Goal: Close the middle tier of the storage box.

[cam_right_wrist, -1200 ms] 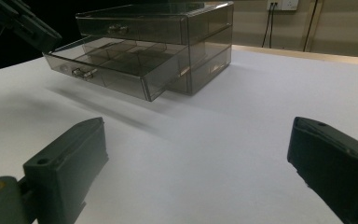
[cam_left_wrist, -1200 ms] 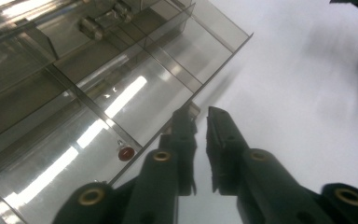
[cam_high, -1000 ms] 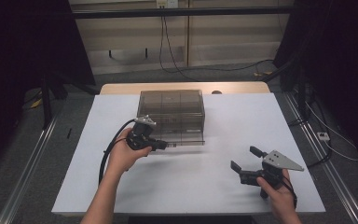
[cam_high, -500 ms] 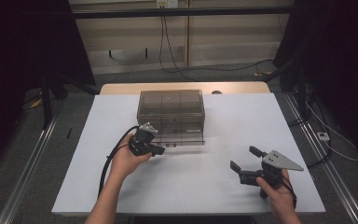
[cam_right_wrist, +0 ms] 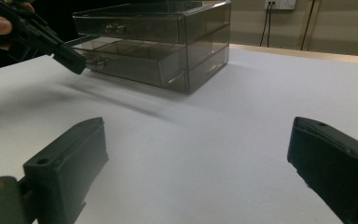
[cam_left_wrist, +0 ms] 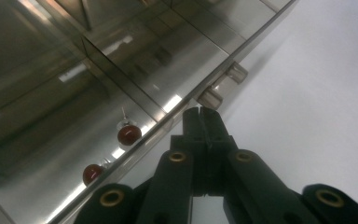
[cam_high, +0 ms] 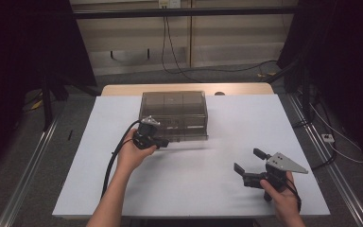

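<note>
A smoked clear drawer box point(cam_high: 174, 113) stands at the middle back of the white table point(cam_high: 208, 189). My left gripper point(cam_high: 163, 142) is shut with nothing in it, its tips at the box's lower front. In the left gripper view the closed jaw tips point(cam_left_wrist: 203, 115) sit just short of a clear drawer handle point(cam_left_wrist: 210, 97). Two red beads point(cam_left_wrist: 129, 134) lie inside that drawer. My right gripper point(cam_high: 248, 162) hovers open over the table's front right, nothing between its jaws. The right gripper view looks toward the box point(cam_right_wrist: 168, 42) and the left gripper point(cam_right_wrist: 70, 59).
The box point(cam_high: 174, 113) has stacked drawers with small clear handles point(cam_right_wrist: 113, 29). A black cable point(cam_high: 113, 156) trails from the left gripper down to the front edge. Dark floor and rails flank the table; a wall with cables lies behind.
The left gripper has sunk a little and edged right along the box's front. The right gripper has kept still.
</note>
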Available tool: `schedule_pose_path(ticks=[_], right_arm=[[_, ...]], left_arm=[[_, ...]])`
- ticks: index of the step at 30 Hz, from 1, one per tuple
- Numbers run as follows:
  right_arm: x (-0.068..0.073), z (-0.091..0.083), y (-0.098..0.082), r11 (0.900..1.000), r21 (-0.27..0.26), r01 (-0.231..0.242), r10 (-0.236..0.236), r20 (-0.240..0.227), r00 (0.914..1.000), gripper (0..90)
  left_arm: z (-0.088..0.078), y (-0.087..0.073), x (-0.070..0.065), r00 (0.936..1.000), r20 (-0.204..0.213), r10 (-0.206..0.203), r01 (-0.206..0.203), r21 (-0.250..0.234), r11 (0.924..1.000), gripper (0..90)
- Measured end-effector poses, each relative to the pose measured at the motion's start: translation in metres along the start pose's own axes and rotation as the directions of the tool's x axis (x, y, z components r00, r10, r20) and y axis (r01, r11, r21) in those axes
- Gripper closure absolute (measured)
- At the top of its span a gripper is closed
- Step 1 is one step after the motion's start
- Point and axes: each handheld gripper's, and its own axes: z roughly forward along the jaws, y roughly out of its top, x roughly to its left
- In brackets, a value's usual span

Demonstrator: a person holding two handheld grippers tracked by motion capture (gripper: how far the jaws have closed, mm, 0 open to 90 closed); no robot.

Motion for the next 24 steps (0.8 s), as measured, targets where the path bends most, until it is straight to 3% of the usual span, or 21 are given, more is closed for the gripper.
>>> schedule_pose_path(ticks=[9, 14, 24], right_arm=[[0.003, 0.002, 0.000, 1.000, 0.002, -0.005, 0.005, -0.007, 1.0000, 4.4], [0.002, 0.003, 0.000, 1.000, 0.002, -0.009, 0.009, -0.004, 1.0000, 4.4], [0.001, 0.003, 0.000, 1.000, 0.005, -0.005, 0.005, -0.005, 1.0000, 4.4]], left_arm=[[0.009, 0.011, 0.015, 0.9984, -0.045, -0.032, 0.032, -0.020, 0.9993, 90.0], [0.011, 0.020, 0.021, 0.9972, -0.061, -0.043, 0.039, -0.063, 0.9973, 90.0], [0.011, 0.021, 0.022, 0.9965, -0.065, -0.052, 0.050, -0.041, 0.9979, 88.1]])
